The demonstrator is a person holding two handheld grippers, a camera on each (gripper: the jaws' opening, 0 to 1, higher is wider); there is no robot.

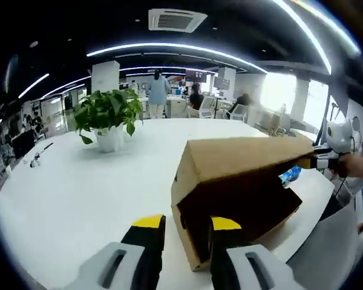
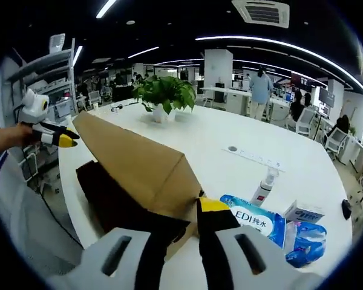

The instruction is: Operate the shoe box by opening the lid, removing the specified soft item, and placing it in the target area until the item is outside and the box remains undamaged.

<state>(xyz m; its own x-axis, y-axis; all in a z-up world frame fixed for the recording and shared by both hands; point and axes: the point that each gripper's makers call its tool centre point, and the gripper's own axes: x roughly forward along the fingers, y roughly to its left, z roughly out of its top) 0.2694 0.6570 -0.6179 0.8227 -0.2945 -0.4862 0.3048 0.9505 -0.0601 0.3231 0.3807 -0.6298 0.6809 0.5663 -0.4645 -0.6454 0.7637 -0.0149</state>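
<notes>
Brown cardboard shoe box (image 1: pixel 242 193) — lid (image 1: pixel 248 158) raised, dark interior showing.

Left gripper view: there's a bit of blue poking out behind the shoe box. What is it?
Observer: A blue wipes pack, lying flat on the table beside the shoe box.
Operator: Anything else over there?
Observer: A small white spray bottle stands upright just behind the pack.
Operator: How is the right gripper sitting on the lid?
Observer: In its own view, the right gripper has the corner of the raised lid between its jaws, which are closed on it.
</notes>
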